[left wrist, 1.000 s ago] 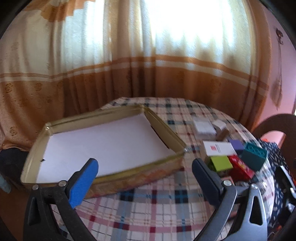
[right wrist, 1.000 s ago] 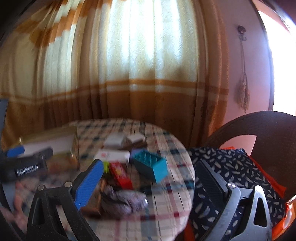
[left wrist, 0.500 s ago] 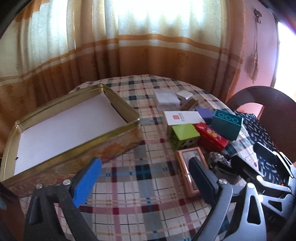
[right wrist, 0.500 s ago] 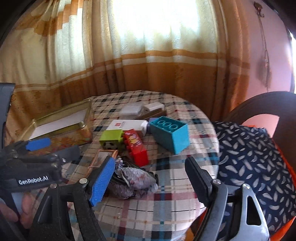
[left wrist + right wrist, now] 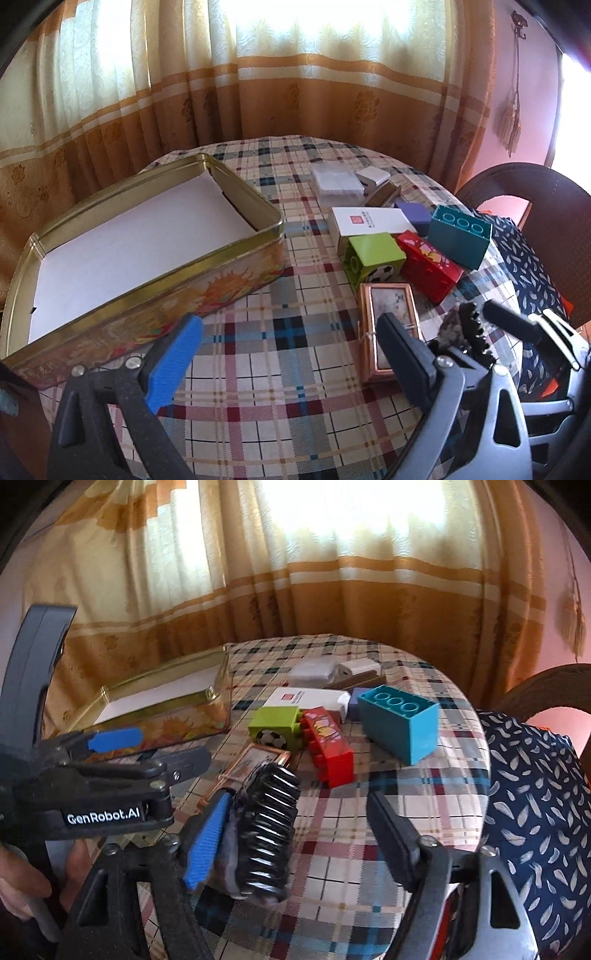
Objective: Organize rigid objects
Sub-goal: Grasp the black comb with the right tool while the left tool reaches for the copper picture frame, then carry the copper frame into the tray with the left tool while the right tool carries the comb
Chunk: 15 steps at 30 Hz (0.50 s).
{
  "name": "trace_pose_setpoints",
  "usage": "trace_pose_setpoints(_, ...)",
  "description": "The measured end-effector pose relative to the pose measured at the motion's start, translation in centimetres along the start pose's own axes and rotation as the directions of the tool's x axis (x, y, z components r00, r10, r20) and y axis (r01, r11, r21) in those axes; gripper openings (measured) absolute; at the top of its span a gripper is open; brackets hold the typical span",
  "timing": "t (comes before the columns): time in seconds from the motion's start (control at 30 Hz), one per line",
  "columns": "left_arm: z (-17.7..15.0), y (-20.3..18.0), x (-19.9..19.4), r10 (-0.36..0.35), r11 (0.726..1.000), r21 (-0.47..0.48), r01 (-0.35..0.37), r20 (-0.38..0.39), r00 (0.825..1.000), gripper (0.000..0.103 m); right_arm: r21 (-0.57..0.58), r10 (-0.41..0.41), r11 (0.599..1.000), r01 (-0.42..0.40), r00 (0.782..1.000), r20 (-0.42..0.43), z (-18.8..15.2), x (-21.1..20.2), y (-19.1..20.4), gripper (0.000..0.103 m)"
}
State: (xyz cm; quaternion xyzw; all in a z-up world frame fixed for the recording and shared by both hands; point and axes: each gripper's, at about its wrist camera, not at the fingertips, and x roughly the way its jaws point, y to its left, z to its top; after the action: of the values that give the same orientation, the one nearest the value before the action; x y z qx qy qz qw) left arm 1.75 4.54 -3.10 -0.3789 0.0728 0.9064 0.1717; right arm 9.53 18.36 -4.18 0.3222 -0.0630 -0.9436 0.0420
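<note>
A gold tin box [image 5: 207, 291] lined with white paper stands at the table's left. To its right lie a white box [image 5: 369, 221], a green block [image 5: 373, 251], a red block [image 5: 428, 266], a teal block [image 5: 460, 232] and a copper frame [image 5: 391, 295]. My left gripper [image 5: 290, 325] hangs open over the cloth, nothing between its fingers. My right gripper [image 5: 299, 801] is closing around a black ridged clip [image 5: 266, 830]. The clip lies beside the blue pad [image 5: 207, 834], and the black finger [image 5: 391, 834] stands apart from it.
A purple block [image 5: 413, 214] and small white items [image 5: 338, 181] sit at the back of the plaid table [image 5: 280, 369]. A chair with dark patterned cloth [image 5: 535, 775] stands close on the right. Curtains hang behind. A hand [image 5: 22, 882] holds the left gripper.
Both cameras tipped down toward the table. The right gripper's jaws narrowed and came down around the black clip. The left gripper swung right, bringing the blocks into its view.
</note>
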Motion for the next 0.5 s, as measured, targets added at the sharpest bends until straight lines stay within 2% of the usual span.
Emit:
trace_pose_setpoints(0.03, 0.0, 0.0, 0.0, 0.001, 1.0, 0.002, -0.001, -0.001, 1.0, 0.096, -0.006, 0.016, 1.0, -0.016, 1.0, -0.011, 0.0, 0.1, 0.2, 0.055)
trace_pose_setpoints(0.07, 0.0, 0.0, 0.0, 0.002, 1.0, 0.004, -0.002, -0.001, 1.0, 0.096, -0.017, 0.034, 0.999, -0.035, 0.999, -0.025, 0.0, 0.3, 0.4, 0.04)
trace_pose_setpoints(0.1, 0.0, 0.0, 0.0, 0.003, 1.0, 0.005, -0.003, -0.001, 1.0, 0.096, -0.027, 0.058, 0.998, -0.059, 0.998, -0.03, 0.0, 0.2, 0.7, 0.033)
trace_pose_setpoints(0.17, 0.1, 0.0, 0.0, 0.0, 1.0, 0.004, 0.0, -0.002, 1.0, 0.096, -0.047, 0.056, 0.997, -0.057, 0.998, -0.034, 0.0, 0.0, 1.1, 0.032)
trace_pose_setpoints(0.27, 0.1, 0.0, -0.1, -0.011, 1.0, 0.003, 0.011, -0.004, 1.0, 0.096, -0.01, 0.07, 0.997, -0.07, 0.998, -0.001, 0.1, -1.0, 0.4, 0.032)
trace_pose_setpoints(0.37, 0.2, -0.3, -0.1, -0.061, 0.998, 0.001, 0.061, -0.013, 0.998, 0.096, 0.02, -0.007, 1.0, 0.005, 0.996, 0.084, 0.5, -3.2, -0.6, 0.032)
trace_pose_setpoints(0.47, 0.5, -1.4, 0.2, -0.116, 0.993, 0.013, 0.117, -0.042, 0.992, 0.096, 0.042, -0.11, 0.994, 0.105, 0.981, 0.159, 1.1, -5.3, -1.7, 0.032)
trace_pose_setpoints(0.5, 0.6, -1.9, 0.4, -0.135, 0.991, 0.016, 0.136, -0.053, 0.989, 0.092, 0.056, -0.136, 0.99, 0.128, 0.974, 0.18, 1.3, -5.9, -2.1, 0.032)
